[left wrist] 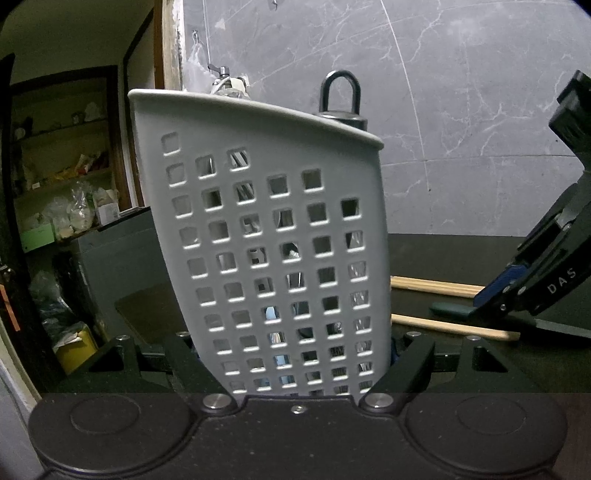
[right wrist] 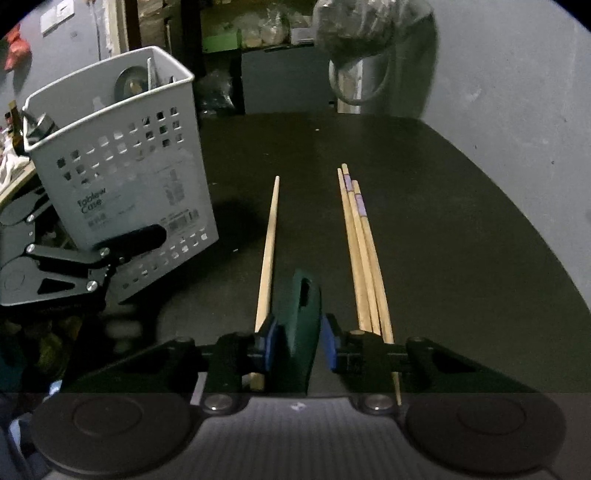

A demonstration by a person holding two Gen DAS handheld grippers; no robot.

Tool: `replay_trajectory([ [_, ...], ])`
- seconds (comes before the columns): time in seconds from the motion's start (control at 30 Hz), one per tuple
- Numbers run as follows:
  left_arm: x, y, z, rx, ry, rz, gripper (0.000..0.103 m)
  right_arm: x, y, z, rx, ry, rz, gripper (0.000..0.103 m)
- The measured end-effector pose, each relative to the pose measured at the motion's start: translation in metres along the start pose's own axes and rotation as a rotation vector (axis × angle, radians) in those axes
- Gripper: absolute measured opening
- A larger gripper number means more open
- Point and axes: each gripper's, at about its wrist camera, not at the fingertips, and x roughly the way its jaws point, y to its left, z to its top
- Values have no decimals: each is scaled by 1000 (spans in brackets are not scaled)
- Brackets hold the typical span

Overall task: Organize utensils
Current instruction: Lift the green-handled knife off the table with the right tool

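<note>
A grey perforated utensil caddy stands tilted on the dark table, with several utensils inside it. My left gripper is shut on its lower sides; one of the left gripper's fingers lies against the caddy wall. My right gripper points down at the table, blue pads pressed on the dark green handle of a knife. From the left wrist, the right gripper shows over the knife, whose blade lies along the table. Wooden chopsticks lie beside it: one left, three right.
A black looped handle sticks up from the caddy. A marbled grey wall rises behind the table. Cluttered shelves stand to the left. A plastic bag hangs beyond the table's far edge.
</note>
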Motion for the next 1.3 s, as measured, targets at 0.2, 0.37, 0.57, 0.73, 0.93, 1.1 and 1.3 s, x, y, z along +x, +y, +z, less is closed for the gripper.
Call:
replay_trajectory([
  [0.2, 2, 1, 0, -4, 1, -2, 79, 0, 1, 7, 20, 28, -1, 27],
  [0.37, 3, 2, 1, -7, 2, -4, 79, 1, -10, 13, 91, 36, 41, 20],
  [0.57, 3, 2, 1, -6, 2, -4, 79, -3, -59, -1, 393, -66, 303, 21],
  [0.73, 4, 1, 1, -1, 5, 1, 79, -4, -81, -22, 541, -179, 445, 21],
  [0.93, 4, -2, 2, 3, 8, 6, 79, 0, -92, -32, 568, -284, 540, 21],
  [1.1, 4, -3, 2, 4, 8, 7, 79, -9, -89, -29, 551, -350, 581, 21],
  [1.3, 4, -3, 2, 3, 8, 7, 79, -19, -81, -19, 517, -441, 596, 21],
])
